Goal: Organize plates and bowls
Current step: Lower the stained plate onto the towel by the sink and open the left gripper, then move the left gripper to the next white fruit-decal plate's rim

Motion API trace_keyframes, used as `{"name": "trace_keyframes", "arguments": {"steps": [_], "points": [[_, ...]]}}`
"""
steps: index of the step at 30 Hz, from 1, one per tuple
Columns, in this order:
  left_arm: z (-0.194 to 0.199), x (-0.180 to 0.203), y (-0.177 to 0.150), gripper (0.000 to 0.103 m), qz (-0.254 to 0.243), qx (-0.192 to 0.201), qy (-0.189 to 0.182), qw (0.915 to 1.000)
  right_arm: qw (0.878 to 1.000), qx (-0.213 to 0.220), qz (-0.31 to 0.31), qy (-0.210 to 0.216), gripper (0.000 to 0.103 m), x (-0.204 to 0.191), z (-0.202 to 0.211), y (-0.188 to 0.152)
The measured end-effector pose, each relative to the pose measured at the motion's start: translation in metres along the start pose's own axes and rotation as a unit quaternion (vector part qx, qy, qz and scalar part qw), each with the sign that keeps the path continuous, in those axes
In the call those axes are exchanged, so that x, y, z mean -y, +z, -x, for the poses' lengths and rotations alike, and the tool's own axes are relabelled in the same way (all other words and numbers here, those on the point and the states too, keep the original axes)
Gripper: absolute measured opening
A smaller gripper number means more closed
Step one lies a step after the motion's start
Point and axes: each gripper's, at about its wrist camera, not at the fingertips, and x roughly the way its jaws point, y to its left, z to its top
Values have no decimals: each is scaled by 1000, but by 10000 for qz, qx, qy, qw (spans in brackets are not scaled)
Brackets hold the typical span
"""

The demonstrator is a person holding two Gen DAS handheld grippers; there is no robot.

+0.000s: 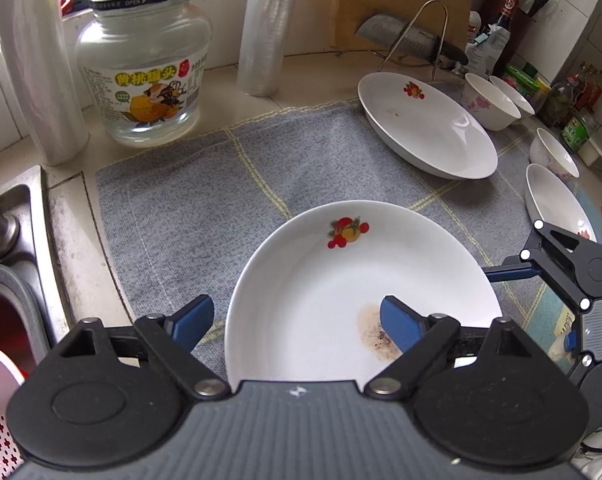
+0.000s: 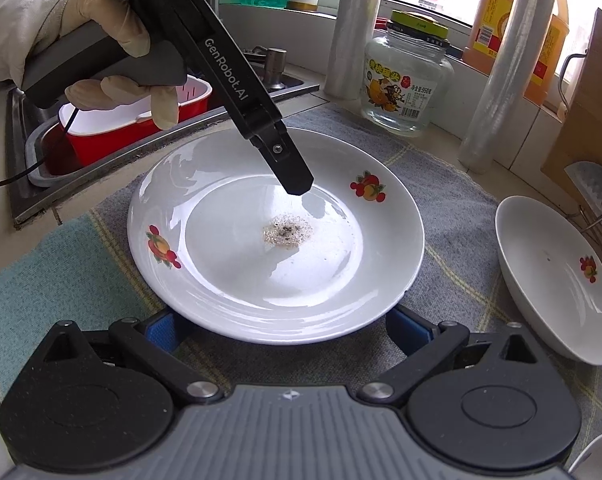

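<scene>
A white plate with fruit prints and a brown stain lies on the grey cloth. My left gripper is open, one blue finger over the plate's inside and one outside its left rim; in the right wrist view it reaches over the plate's far side. My right gripper is open at the plate's near rim, its blue pads partly hidden under the rim. A second white plate lies tilted further along. Several white bowls stand beyond it.
A glass jar and rolls of cling film stand at the back. A knife on a wire rack leans on a cutting board. The sink with a red basket lies beside the grey cloth. Bottles crowd the far corner.
</scene>
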Motion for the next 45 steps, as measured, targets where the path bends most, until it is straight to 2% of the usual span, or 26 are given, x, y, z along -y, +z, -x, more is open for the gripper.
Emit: {"name": "trace_keyframes", "arguments": {"steps": [4,7,13,17,21,25,32,37,45], "points": [[21,11,-7,94,-259,510,538,9969,9997,-73,-144,-203,103,5,14,-4],[39,25,-14,100,-410,988,1023,9890,9990,-46,-276,-346,103,8,28,-6],[57,57,-18,102,-534,1490,1347,9782,9973,0,-499,-538,103,9,53,-14],[57,83,-19,102,-894,1652,1144,9755,9955,-55,-639,-702,103,11,66,-21],[52,104,-16,102,-827,1707,875,9779,9920,9,-813,-964,103,18,80,-29],[47,130,-18,102,-793,1687,932,9781,9884,160,-1011,-1122,103,32,91,-37],[37,179,-22,102,-495,1550,1027,9813,9883,441,-993,-1067,103,58,116,-63],[25,214,-24,102,-218,1470,969,9841,9879,500,-1036,-1038,103,84,134,-87],[2,265,-21,102,-127,1318,810,9879,9883,526,-1009,-1012,103,114,165,-129]]}}
